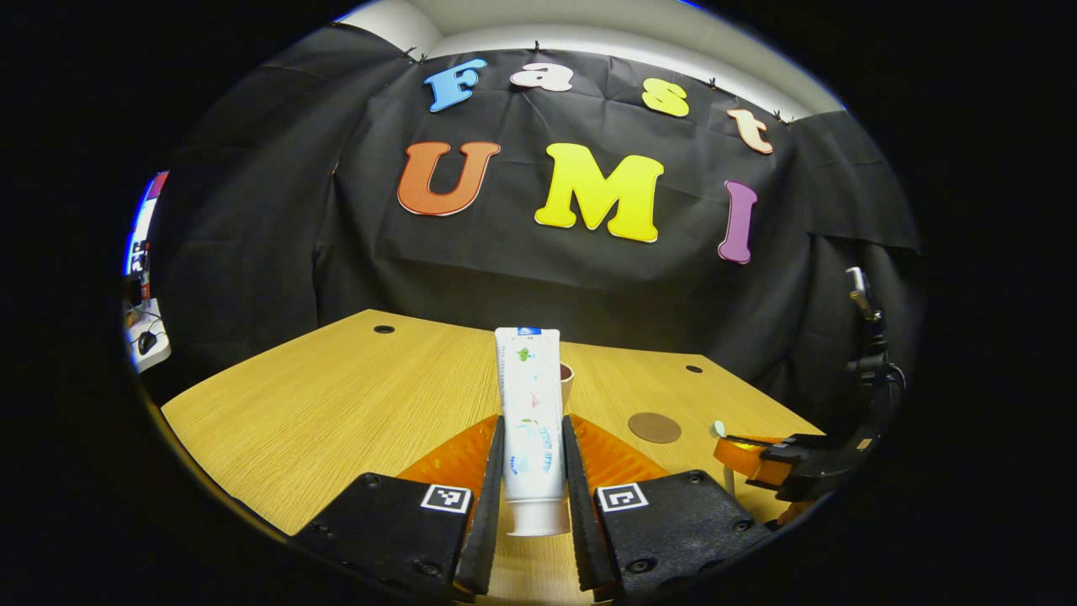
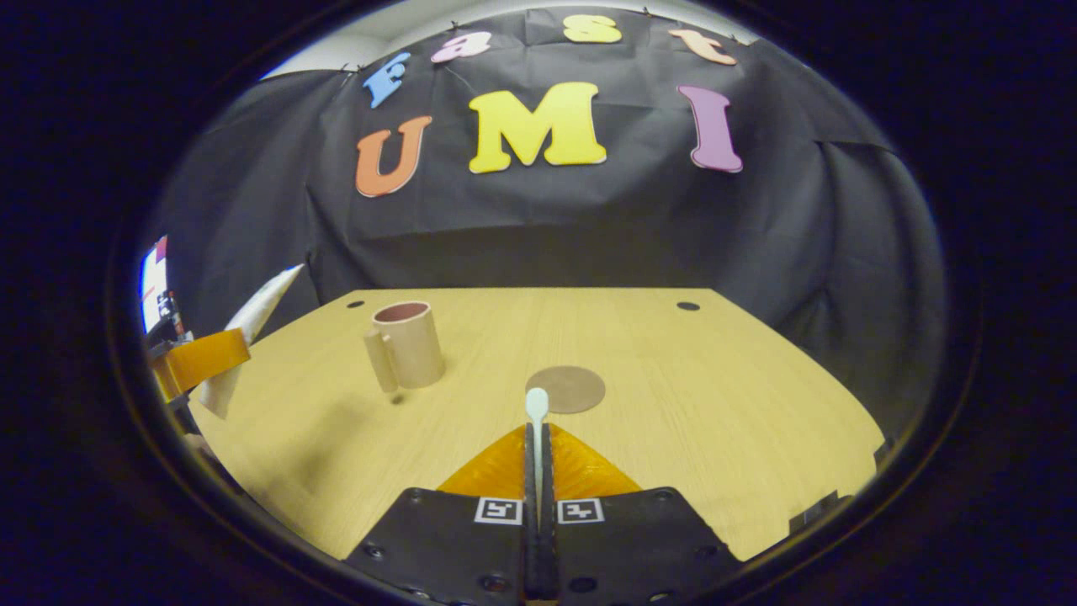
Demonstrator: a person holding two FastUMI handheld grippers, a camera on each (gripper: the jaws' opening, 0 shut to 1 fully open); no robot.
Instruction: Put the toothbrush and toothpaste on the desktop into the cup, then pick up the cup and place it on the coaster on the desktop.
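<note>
A white toothpaste tube point(image 1: 530, 421) stands cap-down between the fingers of my left gripper point(image 1: 533, 467), which is shut on it above the table. Behind the tube peeks the rim of the beige cup point(image 1: 566, 376). My right gripper point(image 2: 537, 450) is shut on a thin white toothbrush point(image 2: 536, 412), whose end pokes out past the fingertips. In the right gripper view the cup point(image 2: 408, 343) stands upright at the left middle of the table, handle toward me. The round brown coaster point(image 2: 570, 389) lies flat just beyond the toothbrush tip. The left gripper with the toothpaste point(image 2: 252, 324) shows at the far left.
The wooden desktop point(image 2: 715, 396) has small cable holes point(image 2: 688, 306) near its back corners. The black cloth wall closes off the back. In the left gripper view the right gripper point(image 1: 757, 459) hovers at the right edge near the coaster point(image 1: 654, 427).
</note>
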